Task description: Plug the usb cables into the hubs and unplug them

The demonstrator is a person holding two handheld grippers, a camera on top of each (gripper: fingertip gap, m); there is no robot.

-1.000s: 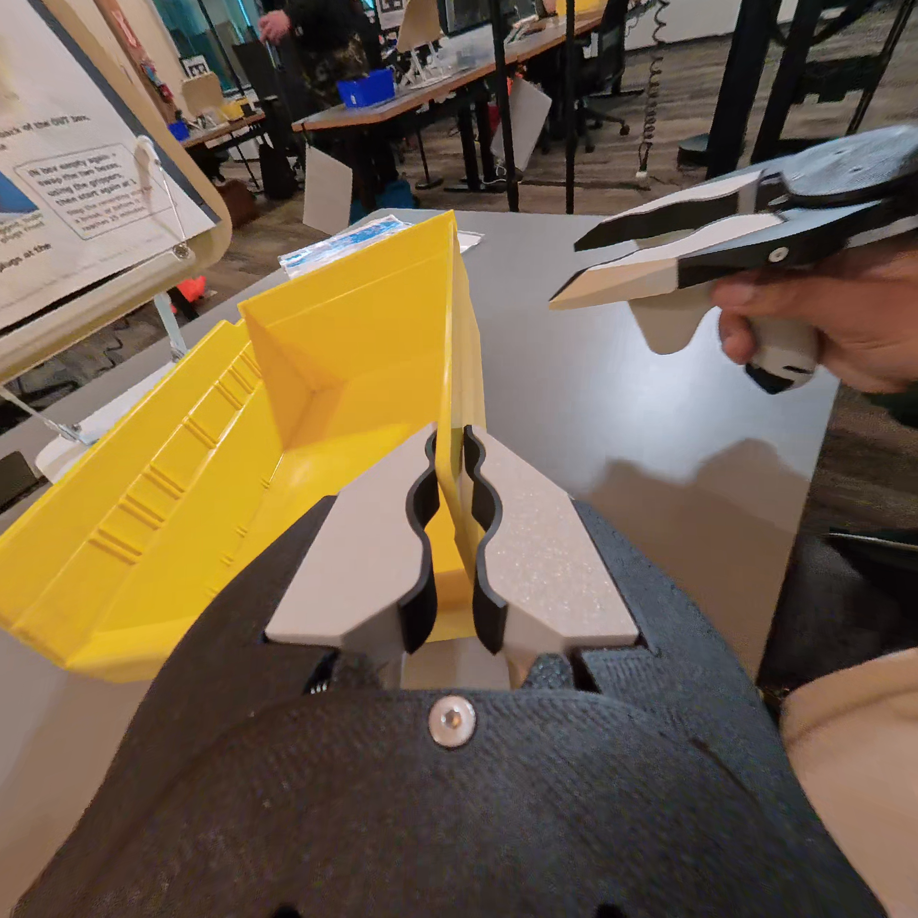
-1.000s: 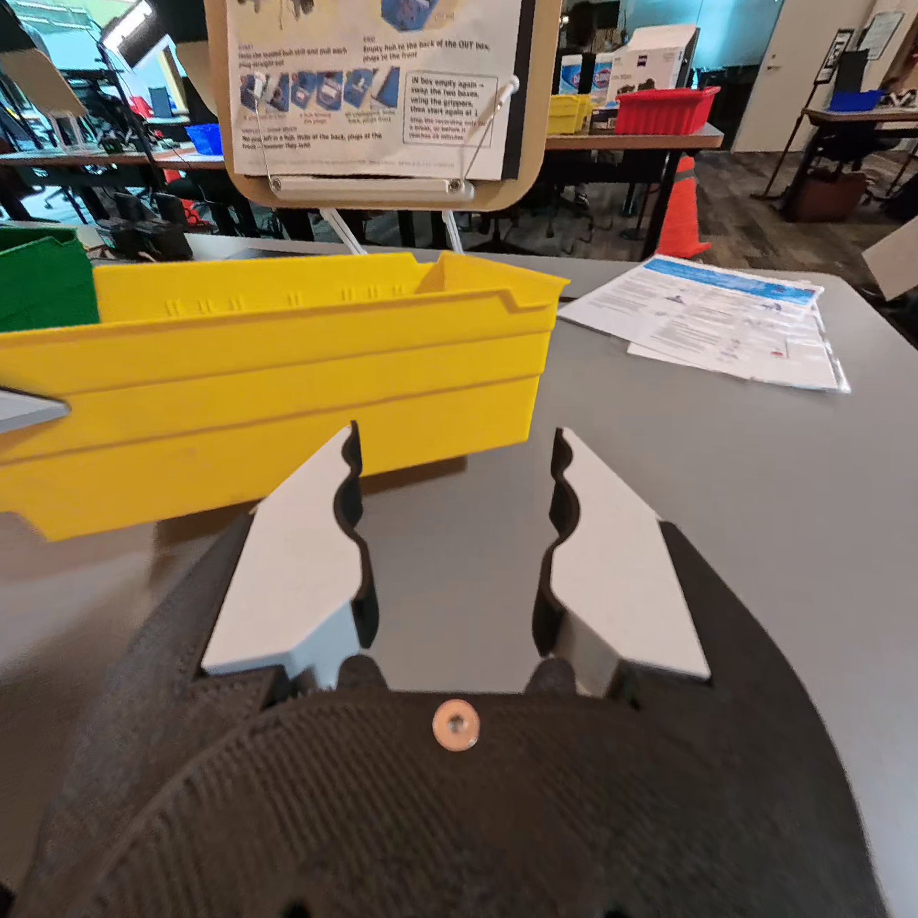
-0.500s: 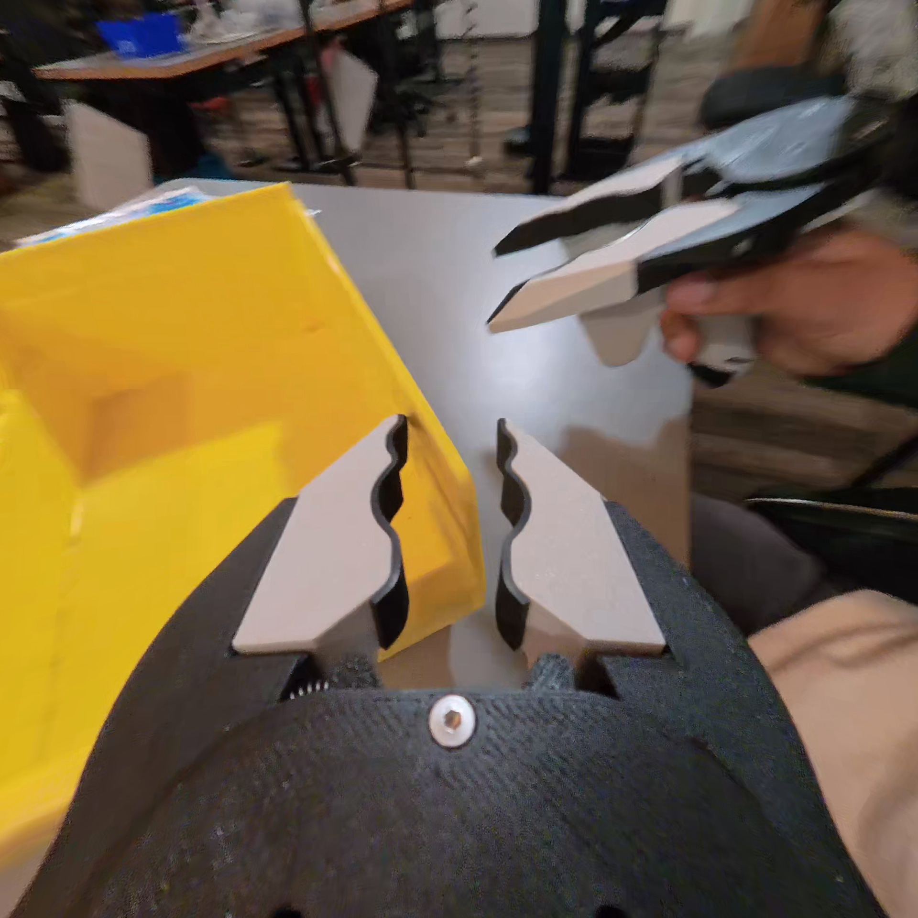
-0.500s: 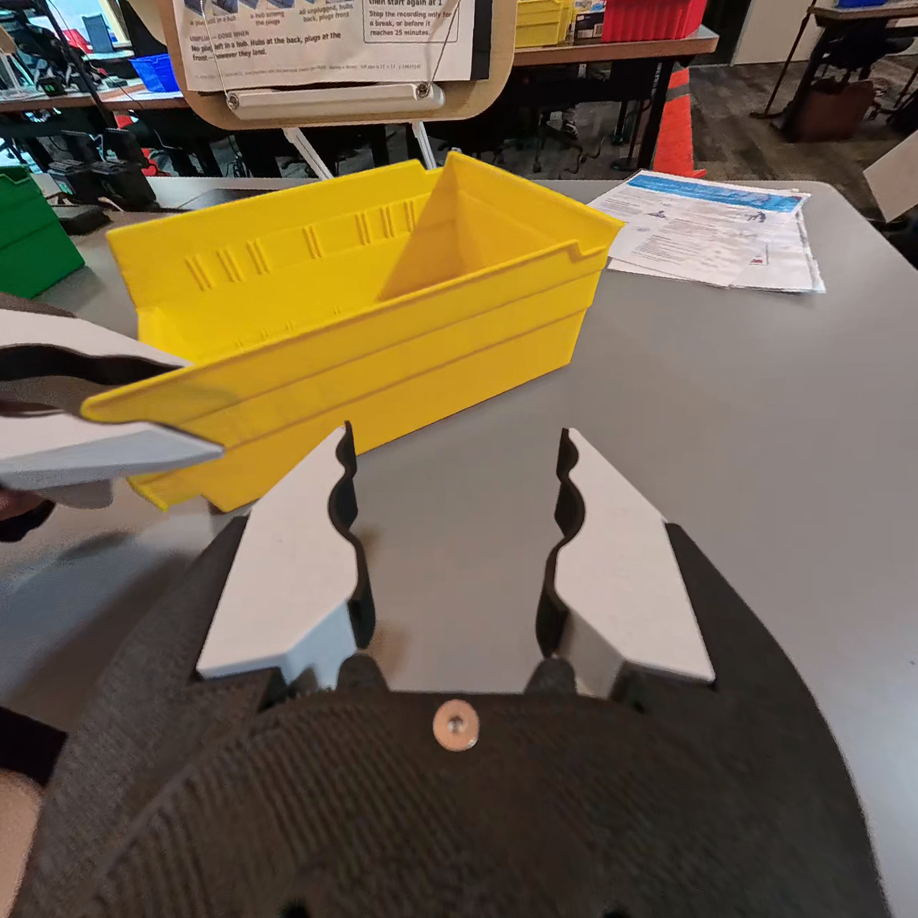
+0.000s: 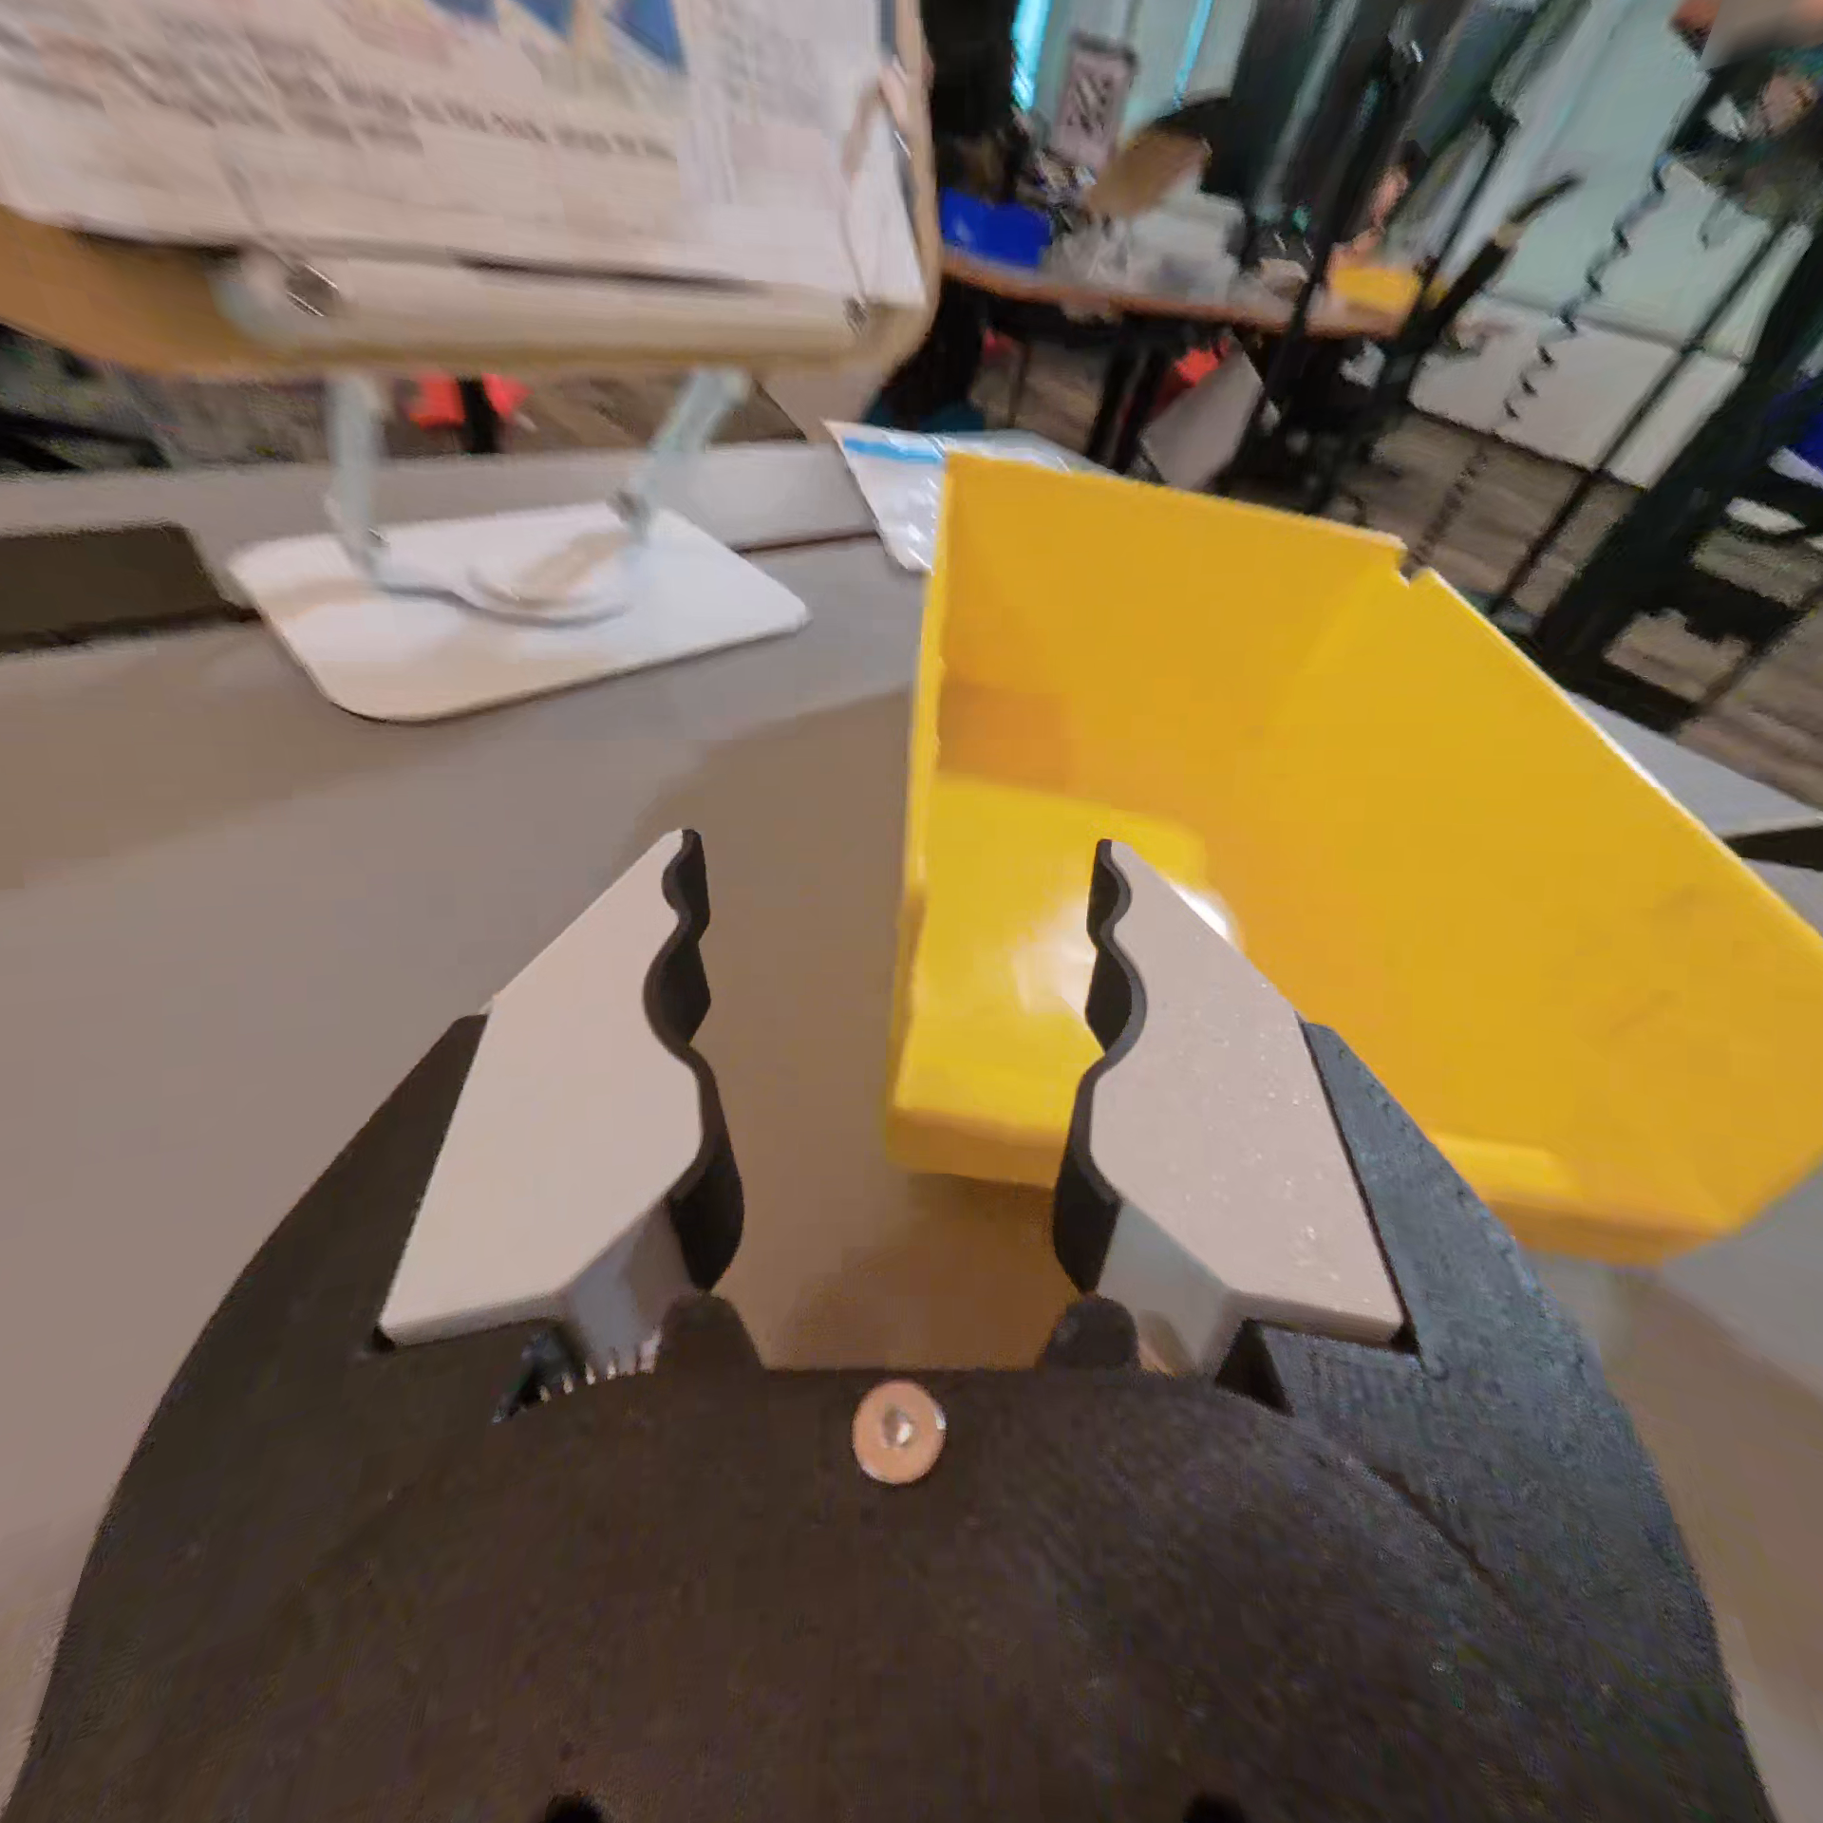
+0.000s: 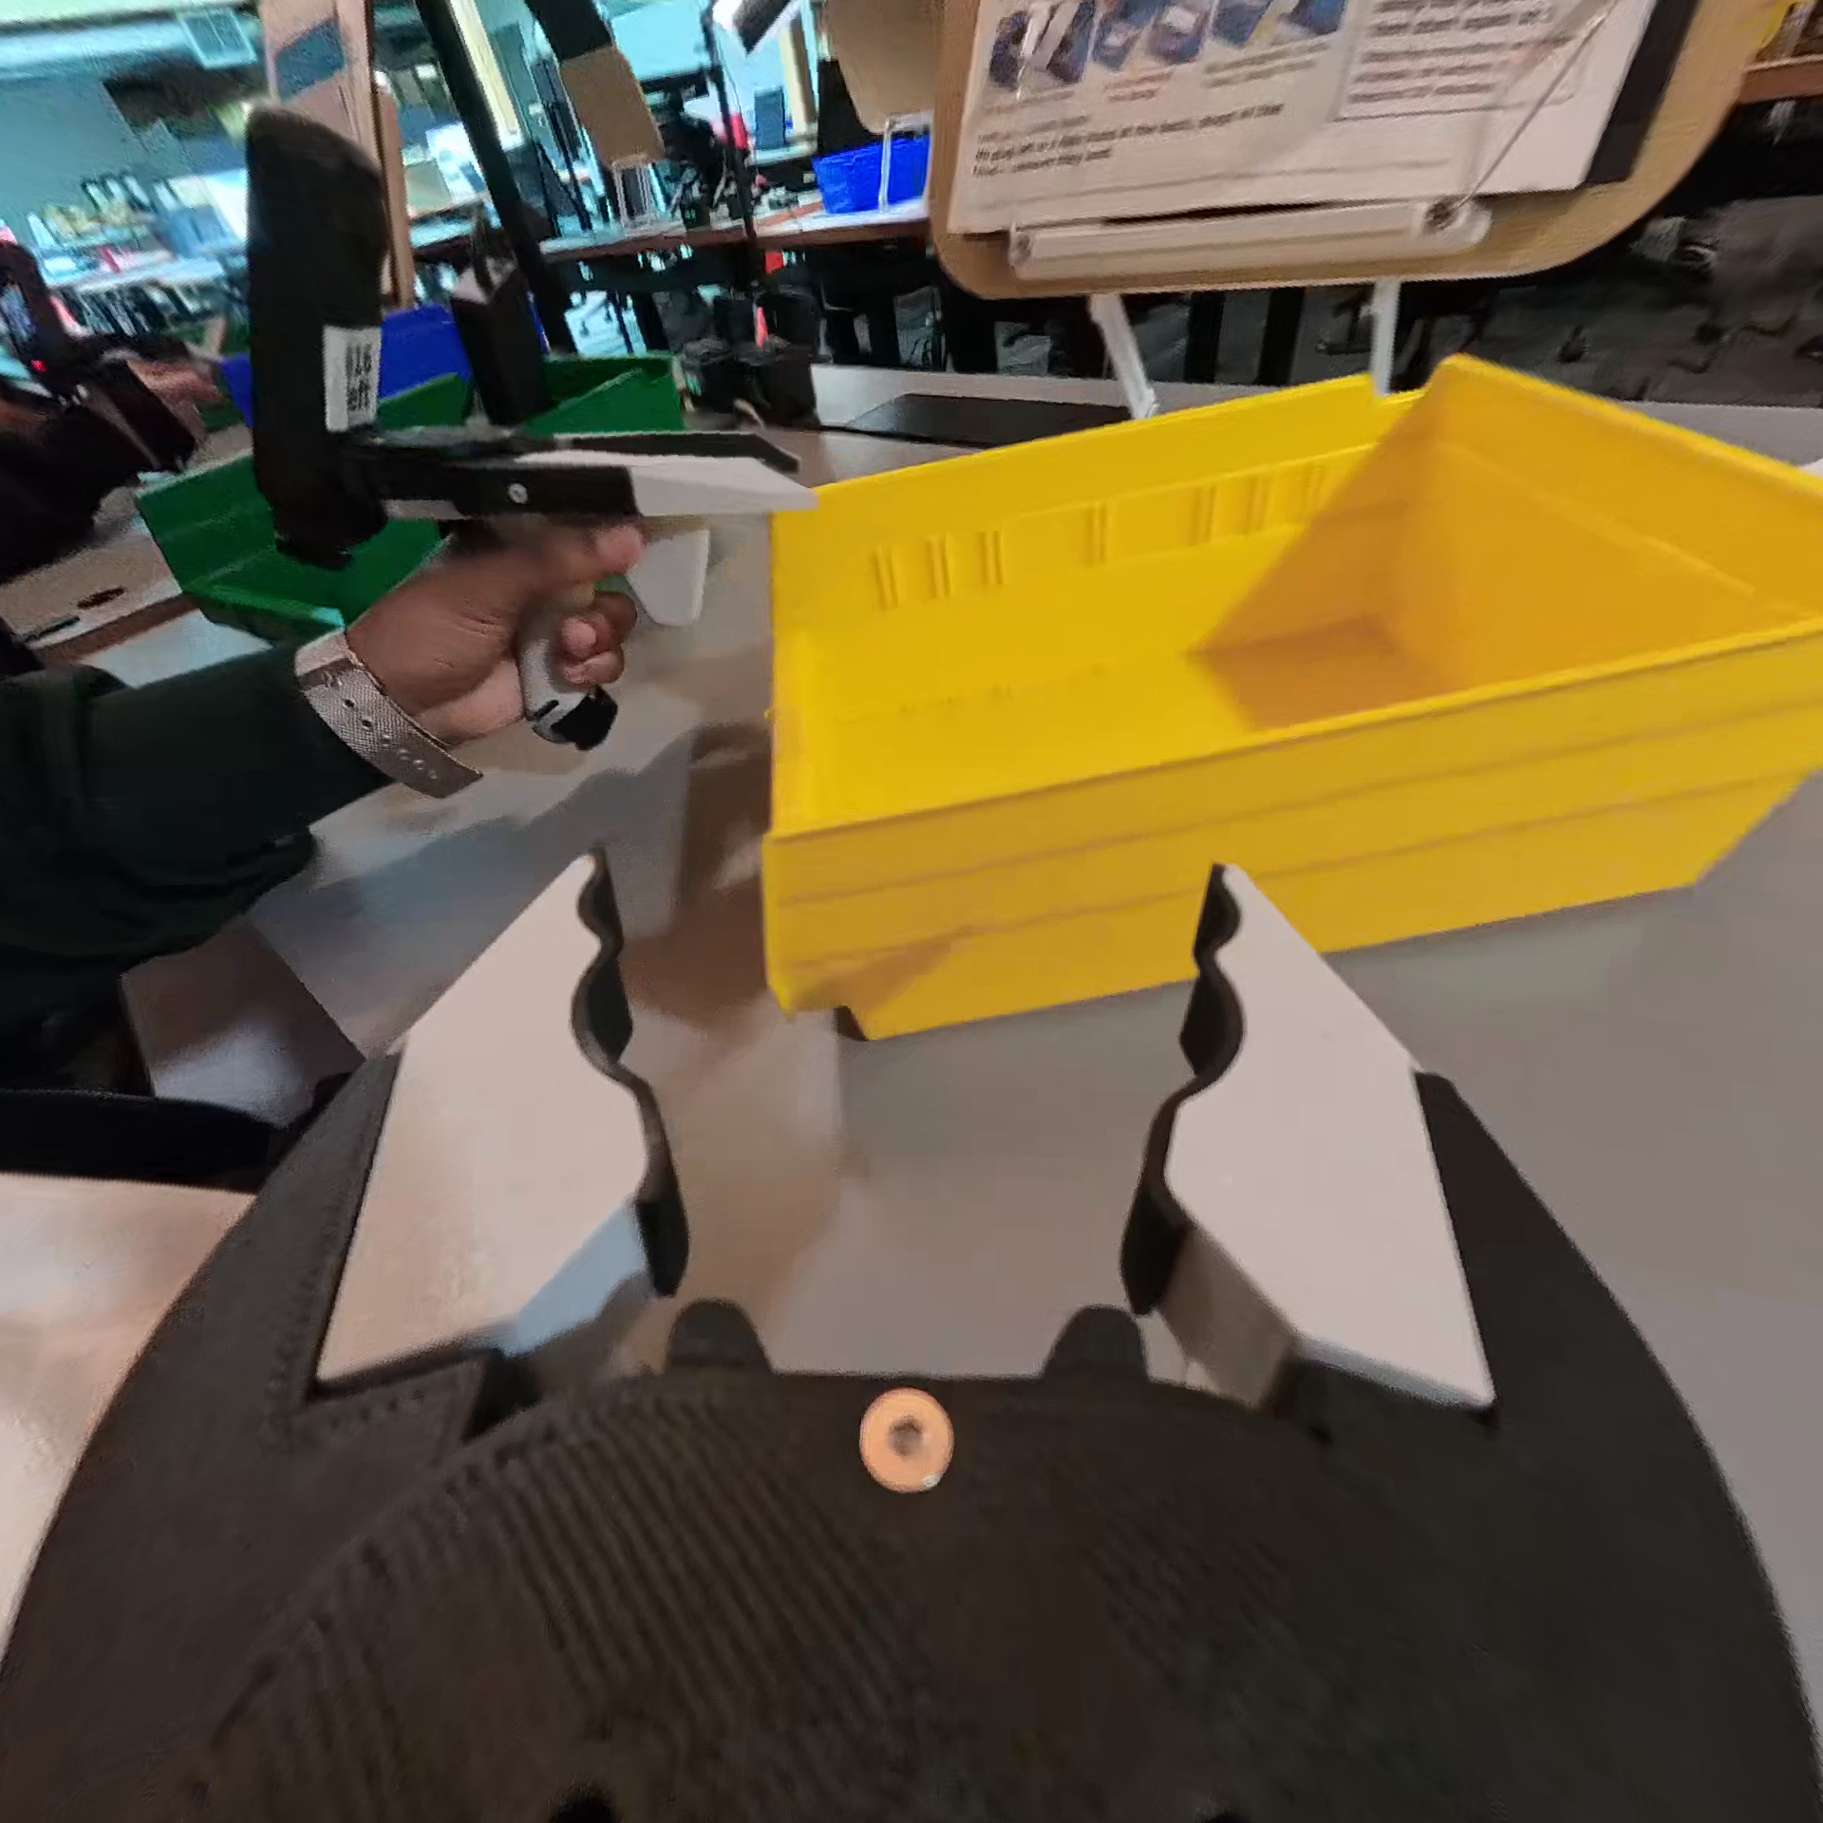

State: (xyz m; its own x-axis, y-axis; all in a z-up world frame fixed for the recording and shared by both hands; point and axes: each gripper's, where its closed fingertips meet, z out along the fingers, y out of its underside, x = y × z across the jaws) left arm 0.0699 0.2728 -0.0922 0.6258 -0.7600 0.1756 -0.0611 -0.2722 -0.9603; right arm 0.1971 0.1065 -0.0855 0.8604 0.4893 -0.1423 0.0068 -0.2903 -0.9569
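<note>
An empty yellow bin (image 5: 1381, 838) stands on the grey table (image 5: 296, 937); it also shows in the right wrist view (image 6: 1233, 691). No USB cables or hubs are in view. My left gripper (image 5: 898, 848) is open and empty, just left of the bin's near end. In the right wrist view the left gripper (image 6: 779, 473) shows from the side, held in a hand (image 6: 483, 631) at the bin's left end. My right gripper (image 6: 908, 878) is open and empty, above the table in front of the bin's near left corner.
A clipboard with an instruction sheet (image 5: 444, 148) stands on a white stand base (image 5: 513, 621) behind the bin. A green bin (image 6: 296, 552) sits at the far left. Papers (image 5: 888, 483) lie beyond the yellow bin. Desks and chairs fill the room behind.
My left gripper was shut on the yellow bin's wall; it let go, opened wide and swung off to the bin's left end. The bin now rests flat. My right gripper stayed open.
</note>
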